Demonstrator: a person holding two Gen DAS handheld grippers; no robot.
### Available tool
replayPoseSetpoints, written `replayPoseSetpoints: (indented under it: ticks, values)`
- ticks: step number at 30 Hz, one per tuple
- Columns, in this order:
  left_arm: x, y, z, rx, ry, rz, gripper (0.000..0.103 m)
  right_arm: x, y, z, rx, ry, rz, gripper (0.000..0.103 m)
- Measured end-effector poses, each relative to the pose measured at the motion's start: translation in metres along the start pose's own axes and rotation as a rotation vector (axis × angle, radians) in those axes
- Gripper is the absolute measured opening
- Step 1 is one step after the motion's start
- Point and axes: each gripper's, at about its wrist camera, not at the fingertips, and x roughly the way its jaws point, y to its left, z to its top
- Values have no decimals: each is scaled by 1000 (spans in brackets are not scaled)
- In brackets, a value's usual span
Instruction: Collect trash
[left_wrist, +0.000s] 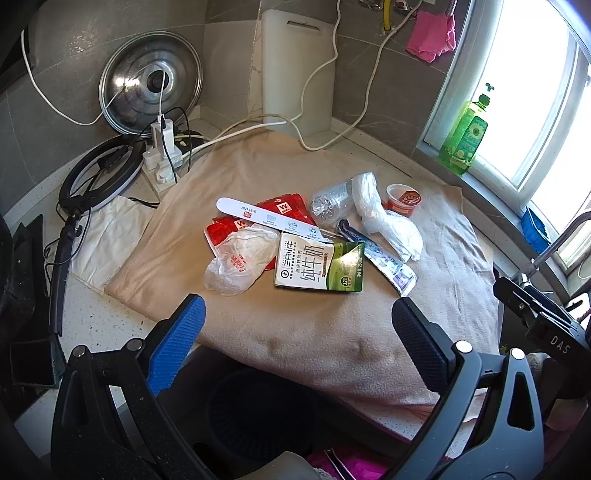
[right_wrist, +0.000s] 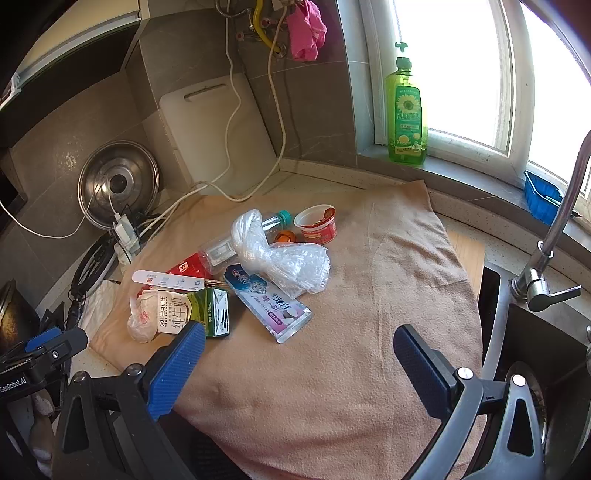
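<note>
This is a home kitchen: a speckled stone counter meets grey wall tiles, with a steel sink and chrome tap, a white plastic cutting board, a round steel pot lid and a green dish-soap bottle on the windowsill.

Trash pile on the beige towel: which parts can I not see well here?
- Clear plastic bottle, right wrist view: middle hidden under crumpled clear plastic bag.
- Red foil packets, left wrist view: mostly covered by white paper strip.
- Dark round bin, left wrist view: contents not visible.
</note>
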Motion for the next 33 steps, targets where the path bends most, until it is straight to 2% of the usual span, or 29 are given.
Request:
replayPoseSetpoints:
  ticks: [20, 33]
  values:
    - [1, -8, 3, -5, 6, -13, 103, 2, 4, 1, -1, 15, 20, 103]
    - [9, 2, -2, -22, 15, -9, 103, 8, 4, -2, 2, 27, 33, 103]
